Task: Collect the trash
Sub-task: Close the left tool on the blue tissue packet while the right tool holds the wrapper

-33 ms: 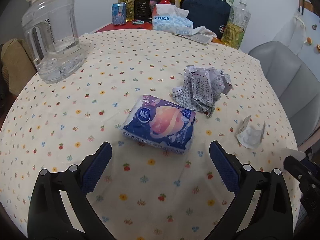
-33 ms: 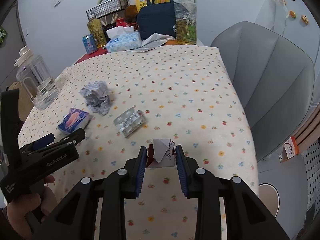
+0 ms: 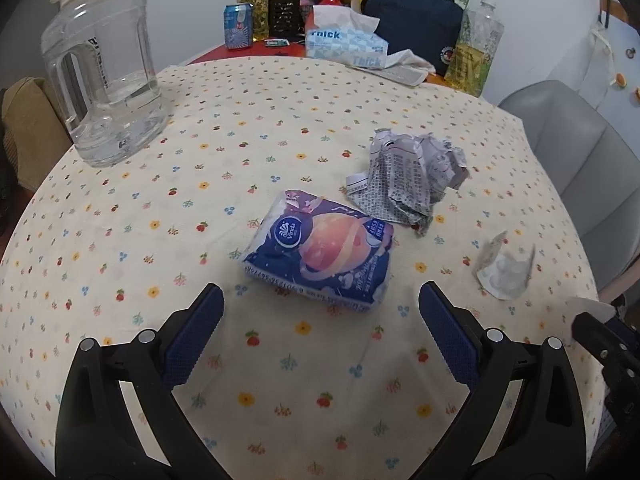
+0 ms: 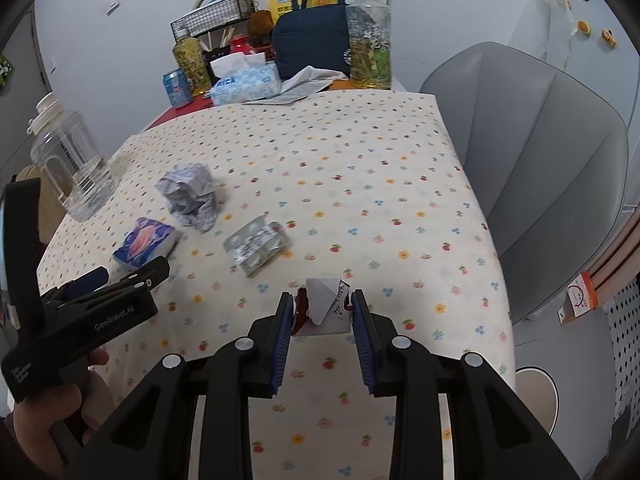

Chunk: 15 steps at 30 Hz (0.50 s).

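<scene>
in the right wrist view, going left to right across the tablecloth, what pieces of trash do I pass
Blue tissue pack → crumpled paper → blister pack → torn red-and-white wrapper between the right gripper jaws.

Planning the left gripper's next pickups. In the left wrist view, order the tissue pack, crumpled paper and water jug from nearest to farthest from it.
1. Tissue pack, just ahead, centre.
2. Crumpled paper, beyond it, right.
3. Water jug, far left.
</scene>
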Each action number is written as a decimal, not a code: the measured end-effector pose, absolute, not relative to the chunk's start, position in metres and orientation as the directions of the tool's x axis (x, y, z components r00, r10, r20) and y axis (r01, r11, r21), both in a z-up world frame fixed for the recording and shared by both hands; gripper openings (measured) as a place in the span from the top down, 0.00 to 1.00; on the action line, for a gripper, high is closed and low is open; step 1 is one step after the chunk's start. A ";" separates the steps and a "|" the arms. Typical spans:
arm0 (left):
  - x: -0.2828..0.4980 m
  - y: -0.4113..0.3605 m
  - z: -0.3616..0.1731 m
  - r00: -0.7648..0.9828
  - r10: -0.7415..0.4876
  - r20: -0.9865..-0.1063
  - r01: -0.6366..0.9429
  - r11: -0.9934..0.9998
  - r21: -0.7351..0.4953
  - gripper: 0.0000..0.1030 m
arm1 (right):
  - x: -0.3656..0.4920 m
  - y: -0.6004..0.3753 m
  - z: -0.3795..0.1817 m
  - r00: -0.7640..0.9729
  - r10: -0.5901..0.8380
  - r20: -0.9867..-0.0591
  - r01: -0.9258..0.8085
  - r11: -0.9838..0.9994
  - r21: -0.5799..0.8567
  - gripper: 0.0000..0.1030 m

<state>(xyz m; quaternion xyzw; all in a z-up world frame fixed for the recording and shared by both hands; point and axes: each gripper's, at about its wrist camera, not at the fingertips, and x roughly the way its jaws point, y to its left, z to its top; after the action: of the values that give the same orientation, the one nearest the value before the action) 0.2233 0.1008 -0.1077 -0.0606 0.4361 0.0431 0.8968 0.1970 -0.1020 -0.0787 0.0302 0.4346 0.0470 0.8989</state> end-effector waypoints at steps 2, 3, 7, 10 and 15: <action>0.228 0.102 -0.110 0.606 0.035 -0.794 -0.145 0.987 -0.067 0.06 | 0.200 -0.105 -0.080 0.616 0.108 -0.780 -0.052 0.994 0.096 0.71; 0.230 0.102 -0.110 0.607 0.042 -0.793 -0.151 0.987 -0.063 0.06 | 0.201 -0.106 -0.081 0.615 0.106 -0.781 -0.049 0.994 0.096 0.71; 0.234 0.105 -0.108 0.617 0.082 -0.783 -0.164 0.986 -0.026 0.06 | 0.204 -0.110 -0.084 0.610 0.111 -0.785 -0.045 0.993 0.105 0.71; 0.234 0.106 -0.107 0.629 0.070 -0.774 -0.158 0.987 -0.039 0.16 | 0.204 -0.110 -0.085 0.609 0.113 -0.785 -0.045 0.993 0.108 0.71; 0.233 0.102 -0.107 0.624 0.065 -0.779 -0.145 0.989 -0.033 0.44 | 0.202 -0.112 -0.084 0.613 0.107 -0.783 -0.042 0.994 0.103 0.71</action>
<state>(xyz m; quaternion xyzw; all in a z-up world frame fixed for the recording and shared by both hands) 0.2328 0.1018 -0.1068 -0.0465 0.4297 0.0583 0.8999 0.2018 -0.1124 -0.0840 0.0371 0.4380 0.0414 0.8972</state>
